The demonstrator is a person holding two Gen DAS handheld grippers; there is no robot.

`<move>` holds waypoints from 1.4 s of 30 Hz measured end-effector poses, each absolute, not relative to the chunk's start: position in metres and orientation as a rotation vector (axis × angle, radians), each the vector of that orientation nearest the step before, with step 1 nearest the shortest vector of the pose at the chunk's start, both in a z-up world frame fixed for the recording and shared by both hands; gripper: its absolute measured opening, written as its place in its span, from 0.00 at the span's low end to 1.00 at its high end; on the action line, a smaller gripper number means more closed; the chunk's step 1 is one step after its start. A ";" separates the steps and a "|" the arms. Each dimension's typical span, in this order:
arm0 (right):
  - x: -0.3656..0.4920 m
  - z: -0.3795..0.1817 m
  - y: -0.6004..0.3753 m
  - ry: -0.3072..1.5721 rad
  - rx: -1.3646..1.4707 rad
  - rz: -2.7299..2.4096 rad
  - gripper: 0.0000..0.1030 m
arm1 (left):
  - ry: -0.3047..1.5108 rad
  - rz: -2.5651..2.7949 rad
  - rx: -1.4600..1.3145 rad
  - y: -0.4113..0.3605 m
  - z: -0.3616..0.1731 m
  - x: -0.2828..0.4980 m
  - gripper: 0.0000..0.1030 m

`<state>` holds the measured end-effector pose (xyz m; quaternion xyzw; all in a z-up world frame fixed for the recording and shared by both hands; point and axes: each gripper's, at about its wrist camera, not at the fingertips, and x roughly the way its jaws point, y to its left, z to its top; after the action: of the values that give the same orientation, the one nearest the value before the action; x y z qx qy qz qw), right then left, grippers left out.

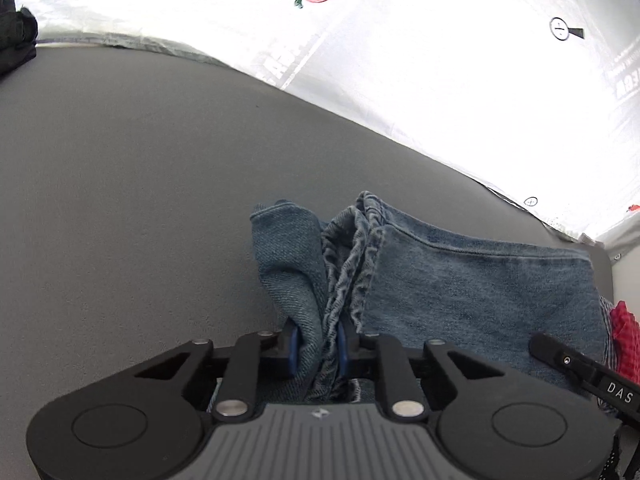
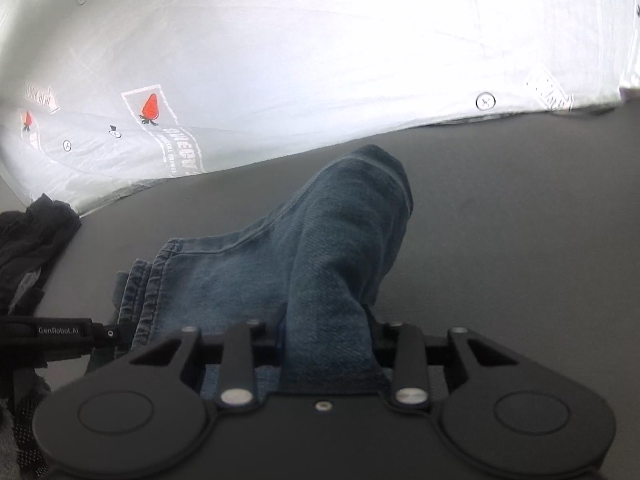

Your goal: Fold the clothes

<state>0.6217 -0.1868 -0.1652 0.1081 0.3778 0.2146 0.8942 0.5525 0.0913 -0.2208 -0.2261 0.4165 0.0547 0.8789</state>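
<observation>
The left gripper (image 1: 319, 346) is clamping bunched jeans (image 1: 460, 292) over a grey table (image 1: 120, 184). The right gripper (image 2: 326, 336) is pinching another fold of the jeans.

black tool (image 1: 319, 350), blue pads (image 1: 294, 350), silver screws

The grey desk (image 1: 140, 180) lies bare ahead and left of the jeans (image 1: 460, 288), open for passing. A dark heap of clothes (image 2: 28, 240) blocks its far left corner. The white printed sheet (image 1: 440, 60) bounds the far edge.
</observation>
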 end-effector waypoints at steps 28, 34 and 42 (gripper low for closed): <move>0.489 0.008 -0.331 0.317 0.275 0.112 0.28 | 0.526 -0.468 -0.341 -0.108 -0.047 0.501 0.17; 0.519 0.013 -0.466 0.288 0.314 0.192 0.28 | 0.490 -0.387 -0.367 -0.230 -0.044 0.509 0.16; 0.610 0.010 -0.616 0.367 0.309 0.191 0.27 | 0.554 -0.362 -0.456 -0.371 -0.064 0.561 0.15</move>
<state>0.6098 -0.6160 0.0097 0.1529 0.1815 0.0946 0.9668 0.5609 -0.3709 -0.0641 -0.2221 0.2696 -0.1761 0.9203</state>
